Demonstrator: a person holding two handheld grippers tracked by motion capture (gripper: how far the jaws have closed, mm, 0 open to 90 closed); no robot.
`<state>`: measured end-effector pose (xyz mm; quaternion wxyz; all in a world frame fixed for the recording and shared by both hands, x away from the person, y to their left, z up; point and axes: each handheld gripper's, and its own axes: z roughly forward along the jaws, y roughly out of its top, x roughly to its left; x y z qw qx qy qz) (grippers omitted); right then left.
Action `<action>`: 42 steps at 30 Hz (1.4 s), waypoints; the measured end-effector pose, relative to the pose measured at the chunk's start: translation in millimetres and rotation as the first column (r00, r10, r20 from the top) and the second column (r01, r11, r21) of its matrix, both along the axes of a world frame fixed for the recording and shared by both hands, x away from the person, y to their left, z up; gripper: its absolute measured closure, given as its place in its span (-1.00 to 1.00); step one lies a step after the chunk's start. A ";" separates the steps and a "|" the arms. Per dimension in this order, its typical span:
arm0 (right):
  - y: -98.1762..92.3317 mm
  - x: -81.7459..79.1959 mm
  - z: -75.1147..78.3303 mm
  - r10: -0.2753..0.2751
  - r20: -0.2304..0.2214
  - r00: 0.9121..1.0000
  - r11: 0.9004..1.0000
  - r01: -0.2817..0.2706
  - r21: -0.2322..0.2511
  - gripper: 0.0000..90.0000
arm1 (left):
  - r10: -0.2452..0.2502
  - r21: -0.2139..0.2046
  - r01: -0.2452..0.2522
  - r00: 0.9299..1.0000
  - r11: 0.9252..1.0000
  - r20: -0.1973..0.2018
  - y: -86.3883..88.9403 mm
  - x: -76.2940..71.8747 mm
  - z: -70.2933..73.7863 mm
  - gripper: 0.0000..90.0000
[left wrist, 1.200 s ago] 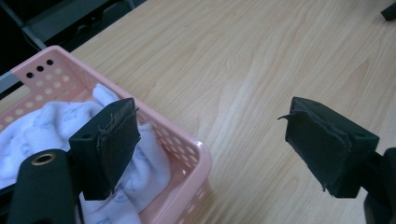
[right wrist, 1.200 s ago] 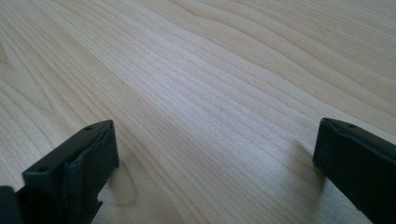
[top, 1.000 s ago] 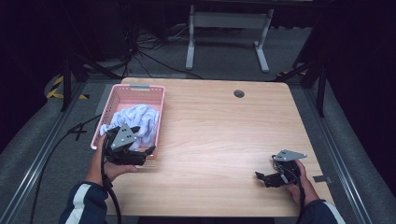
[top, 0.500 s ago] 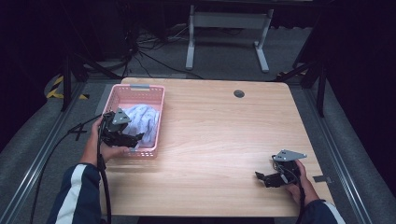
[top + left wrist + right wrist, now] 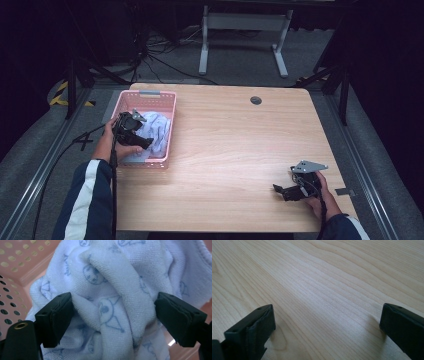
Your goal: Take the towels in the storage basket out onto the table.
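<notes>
Inside the pink basket (image 5: 165, 100) at the desk's (image 5: 235, 145) left: left tool (image 5: 113, 315) spread wide astride a raised fold of the printed white cloth (image 5: 117, 287) (directly ahead); right tool (image 5: 327, 322) open, idle, well apart.

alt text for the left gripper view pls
The left gripper has its two black jaws spread wide on either side of a raised fold in a crumpled white cloth printed with small blue cartoon figures. The cloth lies in a pink perforated basket, whose holed wall and floor show at the upper left.
</notes>
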<state>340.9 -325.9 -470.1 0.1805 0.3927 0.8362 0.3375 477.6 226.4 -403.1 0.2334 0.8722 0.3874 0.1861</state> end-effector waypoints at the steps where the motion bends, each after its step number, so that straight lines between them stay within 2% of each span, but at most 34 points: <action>1: 0.0 0.0 0.0 0.001 0.001 1.000 1.000 -0.001 0.000 -0.99 | -0.001 0.005 0.001 1.000 1.000 -0.004 -0.7 2.1 -0.8 -0.66; 2: 0.2 0.0 0.0 0.002 0.000 1.000 1.000 -0.002 0.001 -0.99 | -0.007 0.026 0.007 1.000 1.000 -0.025 -1.7 5.3 -1.3 -0.67; 3: 0.2 0.0 0.0 0.002 0.000 1.000 1.000 -0.002 0.001 -0.99 | -0.007 0.026 0.007 1.000 1.000 -0.025 -1.7 5.3 -1.3 -0.67; 5: 0.4 -0.1 0.0 0.003 0.000 1.000 1.000 -0.003 0.002 -0.99 | 0.005 0.026 -0.004 0.998 1.000 -0.058 -5.6 12.5 -4.6 -0.69; 6: 0.5 -0.2 0.1 0.002 -0.002 1.000 1.000 -0.002 0.004 -0.99 | 0.008 0.047 -0.005 0.998 0.999 -0.066 -8.3 15.5 -6.0 -0.72; 8: 0.6 -0.3 0.0 0.004 -0.001 1.000 1.000 -0.004 0.003 -0.99 | 0.005 0.046 -0.002 0.997 0.999 -0.078 -11.1 20.1 -8.4 -0.78; 10: 0.7 -0.3 0.0 0.006 -0.002 1.000 1.000 -0.006 0.003 -0.99 | 0.011 0.074 -0.004 0.996 0.997 -0.094 -14.4 23.1 -13.1 -0.84; 11: 0.9 -0.4 0.0 0.009 -0.001 1.000 1.000 -0.009 0.002 -0.99 | 0.013 0.075 -0.006 0.995 0.997 -0.100 -15.7 23.9 -14.9 -0.86; 15: 2.8 -1.3 -0.2 0.019 -0.001 1.000 1.000 -0.019 0.002 -0.99 | 0.029 0.087 -0.016 0.988 0.996 -0.151 -22.0 28.3 -25.6 -1.00; 18: 3.7 -1.7 0.0 0.025 -0.003 1.000 1.000 -0.025 0.001 -0.99 | 0.040 0.141 -0.019 0.988 0.990 -0.148 -29.5 29.5 -29.9 -1.00; 19: 3.7 -1.7 0.0 0.025 -0.003 1.000 1.000 -0.025 0.001 -0.99 | 0.032 0.170 -0.007 0.989 0.985 -0.144 -32.2 30.3 -31.3 -1.00; 24: 3.7 -1.7 0.0 0.025 -0.003 1.000 1.000 -0.025 0.001 -0.99 | 0.072 0.203 -0.044 0.988 0.978 -0.133 -35.8 34.5 -35.8 -1.00; 26: 3.7 -1.9 0.0 0.025 -0.003 1.000 1.000 -0.025 0.000 -0.99 | 0.088 0.216 -0.060 0.989 0.975 -0.123 -37.2 34.8 -35.2 -0.92; 30: 3.8 -2.0 0.0 0.025 -0.004 1.000 1.000 -0.025 0.001 -0.99 | 0.107 0.214 -0.081 0.988 0.973 -0.109 -36.3 34.4 -32.9 -0.64; 32: 3.8 -2.0 0.0 0.025 -0.004 1.000 1.000 -0.025 0.000 -0.99 | 0.109 0.237 -0.084 0.989 0.968 -0.096 -36.3 34.1 -31.0 -0.44; 33: 3.8 -2.0 0.0 0.026 -0.003 1.000 1.000 -0.026 0.000 -0.99 | 0.109 0.237 -0.084 0.989 0.968 -0.096 -36.3 34.1 -31.0 -0.34; 34: 3.9 -2.0 0.0 0.026 -0.004 1.000 1.000 -0.026 0.001 -0.99 | 0.114 0.263 -0.088 0.990 0.961 -0.084 -37.5 34.1 -30.3 -0.24; 37: 3.9 -2.0 0.0 0.026 -0.004 1.000 1.000 -0.026 0.001 -0.99 | 0.115 0.280 -0.087 0.990 0.956 -0.082 -38.0 34.9 -28.8 -0.08; 42: 3.9 -2.4 0.1 0.025 -0.006 1.000 1.000 -0.025 0.005 -0.99 | 0.127 0.276 -0.106 0.990 0.955 -0.059 -37.4 32.5 -26.9 0.12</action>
